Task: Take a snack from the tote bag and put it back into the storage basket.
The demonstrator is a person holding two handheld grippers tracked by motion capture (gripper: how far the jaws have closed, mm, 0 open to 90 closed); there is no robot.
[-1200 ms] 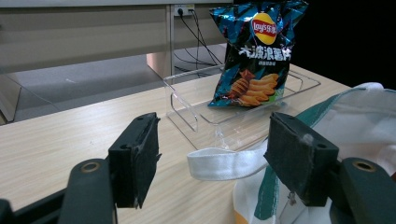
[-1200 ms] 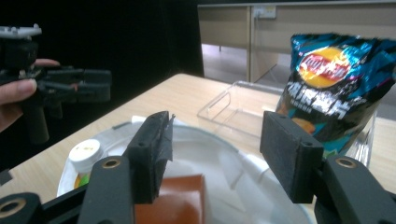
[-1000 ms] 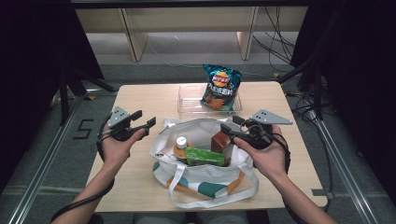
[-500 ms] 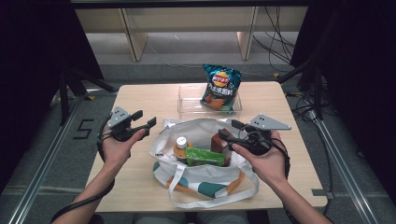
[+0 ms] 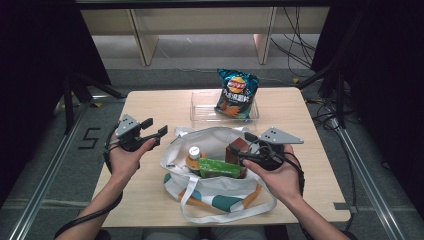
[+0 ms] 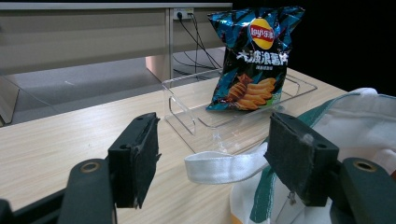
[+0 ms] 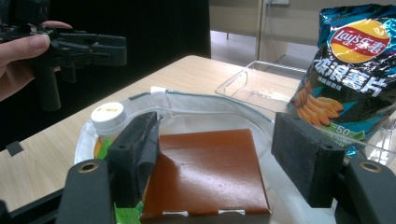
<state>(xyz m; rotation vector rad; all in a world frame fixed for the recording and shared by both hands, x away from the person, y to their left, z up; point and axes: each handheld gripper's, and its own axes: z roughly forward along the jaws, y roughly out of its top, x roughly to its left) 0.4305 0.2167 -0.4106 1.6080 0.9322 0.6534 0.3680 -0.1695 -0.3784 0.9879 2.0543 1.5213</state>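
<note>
Since a second ago, the right gripper [image 7: 219, 154] has drawn slightly nearer, its jaws just opening wide off the stiff, light brown rectangular carton [image 7: 208, 175] standing in the soft white fabric tote bag [image 5: 220, 137]. Left gripper [image 6: 224, 163] waits wide and empty at far left. That carton should take a grip across its flat sides.

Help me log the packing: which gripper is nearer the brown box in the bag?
Right. The right gripper has its open jaws either side of the brown box in the tote bag. The left gripper hovers open beyond the bag's left edge.

Brown box [image 7: 205, 175] upright in bag [image 5: 220, 187]
</note>
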